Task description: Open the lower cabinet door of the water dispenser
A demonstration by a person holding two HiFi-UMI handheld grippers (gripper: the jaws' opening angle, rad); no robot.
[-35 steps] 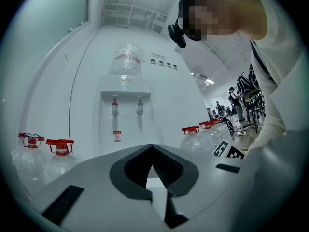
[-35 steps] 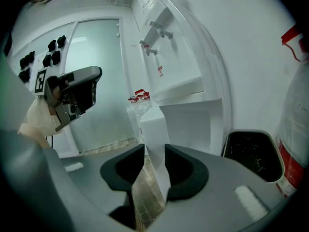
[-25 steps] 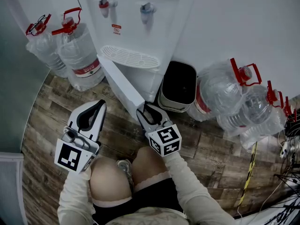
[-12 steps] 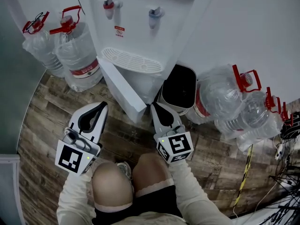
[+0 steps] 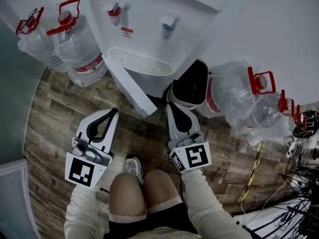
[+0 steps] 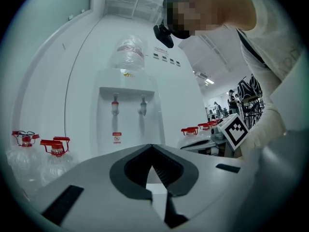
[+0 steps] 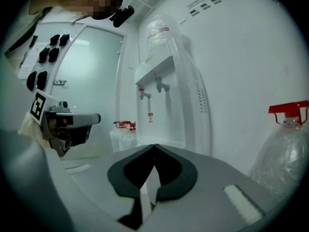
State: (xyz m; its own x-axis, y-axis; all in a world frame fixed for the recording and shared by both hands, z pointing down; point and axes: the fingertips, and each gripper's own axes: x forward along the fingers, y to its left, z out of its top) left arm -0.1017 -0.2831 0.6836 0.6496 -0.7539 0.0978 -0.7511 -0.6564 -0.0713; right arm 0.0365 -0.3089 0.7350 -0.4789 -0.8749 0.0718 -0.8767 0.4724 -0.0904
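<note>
Over wood floor [image 5: 50, 113], open cabinet door [image 5: 130, 86] juts between left claw [image 5: 113, 112] and right claw [image 5: 172, 105], both pressed together.

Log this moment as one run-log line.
lower cabinet door: ajar, swung outward | left gripper: shut, empty | right gripper: shut, empty, off door

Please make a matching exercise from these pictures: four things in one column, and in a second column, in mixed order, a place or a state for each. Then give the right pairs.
Things
1. cabinet door
2. bin
3. red tap
4. right claw

Places and states
a. shut, with nothing in it
b. swung open
c. on the floor, at the right of the dispenser in the head view
d. at the left of the blue tap in the head view

Right pairs: 1-b, 2-c, 3-d, 4-a
</note>
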